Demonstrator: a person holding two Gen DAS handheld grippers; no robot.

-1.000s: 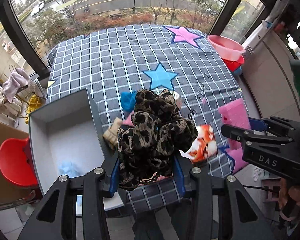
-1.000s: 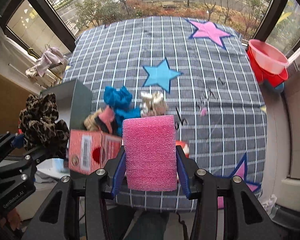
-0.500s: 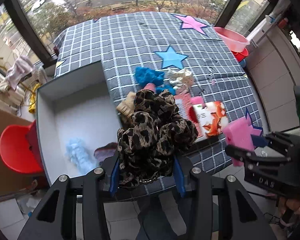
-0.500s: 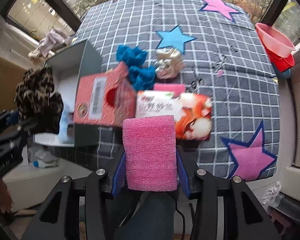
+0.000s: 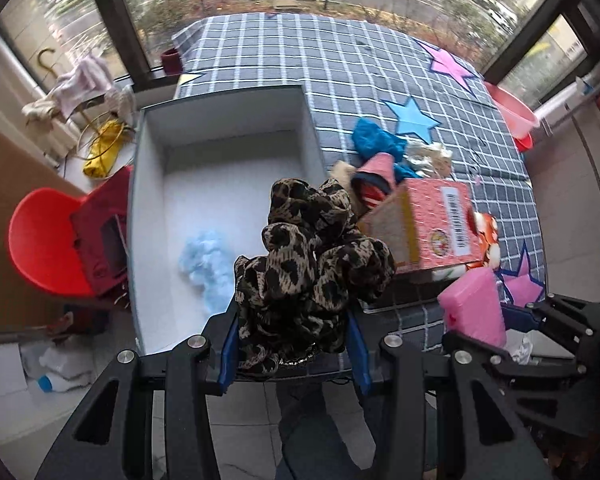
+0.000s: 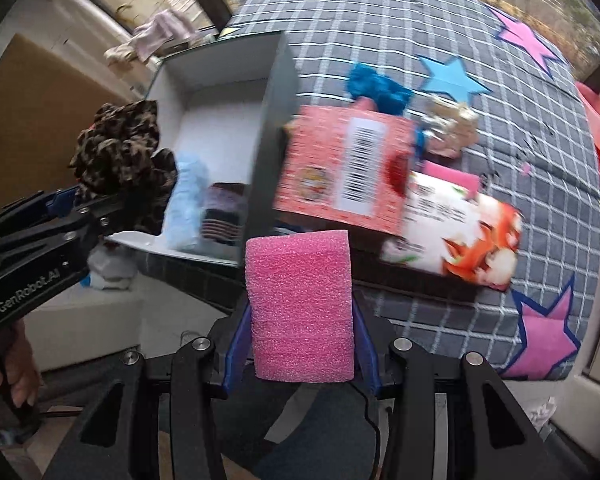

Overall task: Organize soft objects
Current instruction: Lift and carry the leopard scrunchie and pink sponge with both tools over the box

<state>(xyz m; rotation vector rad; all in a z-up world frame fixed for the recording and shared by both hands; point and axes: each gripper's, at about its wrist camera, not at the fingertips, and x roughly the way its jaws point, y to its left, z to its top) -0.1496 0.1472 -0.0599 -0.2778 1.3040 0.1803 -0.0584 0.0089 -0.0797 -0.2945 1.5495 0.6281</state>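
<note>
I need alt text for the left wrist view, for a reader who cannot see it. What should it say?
The left gripper holds a leopard scrunchie between its jaws, in front of an open grey box with a blue fluffy item inside. At right, the right gripper holds a pink sponge near a pink carton on a checked cloth.

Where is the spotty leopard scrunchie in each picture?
Left wrist view: the leopard scrunchie sits bottom centre, clamped in the left gripper.
Right wrist view: it is at the left edge, above the grey box's near end.
Shared landmark: the grey box.
</note>
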